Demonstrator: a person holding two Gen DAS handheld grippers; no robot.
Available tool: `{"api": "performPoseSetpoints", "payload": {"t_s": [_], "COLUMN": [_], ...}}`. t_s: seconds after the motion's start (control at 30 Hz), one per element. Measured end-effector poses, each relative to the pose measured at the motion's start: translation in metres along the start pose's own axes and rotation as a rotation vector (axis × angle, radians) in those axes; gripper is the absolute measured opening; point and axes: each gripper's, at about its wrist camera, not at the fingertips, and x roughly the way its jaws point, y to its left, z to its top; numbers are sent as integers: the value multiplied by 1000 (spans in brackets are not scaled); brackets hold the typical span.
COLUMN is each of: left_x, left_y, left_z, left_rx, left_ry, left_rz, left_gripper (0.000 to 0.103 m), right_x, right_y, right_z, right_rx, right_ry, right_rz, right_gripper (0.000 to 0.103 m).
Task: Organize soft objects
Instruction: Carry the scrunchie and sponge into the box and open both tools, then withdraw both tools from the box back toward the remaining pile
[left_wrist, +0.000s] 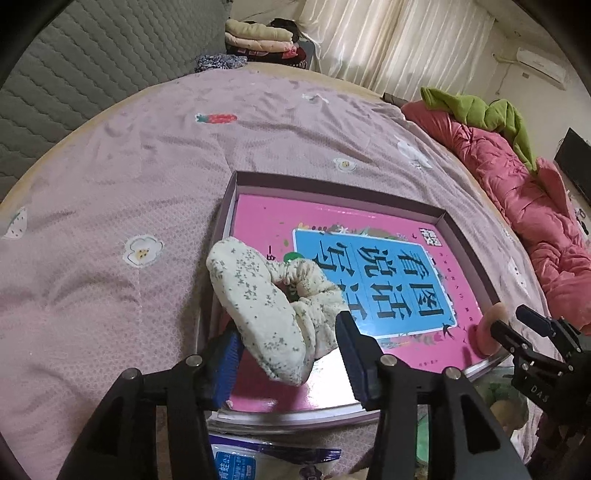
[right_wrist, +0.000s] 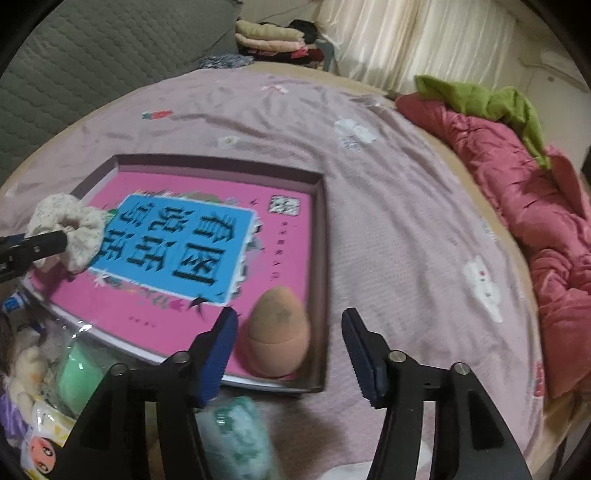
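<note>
A cream floral scrunchie (left_wrist: 269, 299) lies between the open fingers of my left gripper (left_wrist: 291, 354), over the near left corner of a shallow box (left_wrist: 343, 192) lined with a pink and blue book cover. It also shows in the right wrist view (right_wrist: 79, 229). A peach egg-shaped makeup sponge (right_wrist: 279, 336) stands in the box's near right corner, just ahead of my open right gripper (right_wrist: 291, 354), which touches nothing. The sponge also shows in the left wrist view (left_wrist: 489, 326), beside the right gripper (left_wrist: 532, 343).
The box sits on a pink bedspread (right_wrist: 406, 221). A red quilt (right_wrist: 535, 192) with a green cloth (right_wrist: 480, 96) lies on the right. Packaged soft items, a green one (right_wrist: 79, 376) and a teal one (right_wrist: 236, 432), lie near the front edge. Folded clothes (left_wrist: 258, 37) are stacked behind.
</note>
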Motion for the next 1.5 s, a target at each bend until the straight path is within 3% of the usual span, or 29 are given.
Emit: {"api": "performPoseSetpoints", "payload": {"t_s": [0.23, 0.7, 1.5], "left_x": [-15, -52, -94], "left_y": [1, 1, -10], "left_z": [3, 2, -34], "left_rx": [9, 57, 5], "left_ry": [-53, -201, -203], "left_rz": [-17, 12, 51], "left_gripper": [51, 62, 62], "right_x": [-5, -38, -79], "right_y": [-13, -20, -40], "right_z": [-1, 5, -13], "right_rx": [53, 86, 100], "right_ry": [-28, -188, -277], "right_rz": [12, 89, 198], "right_gripper": [61, 70, 73]}}
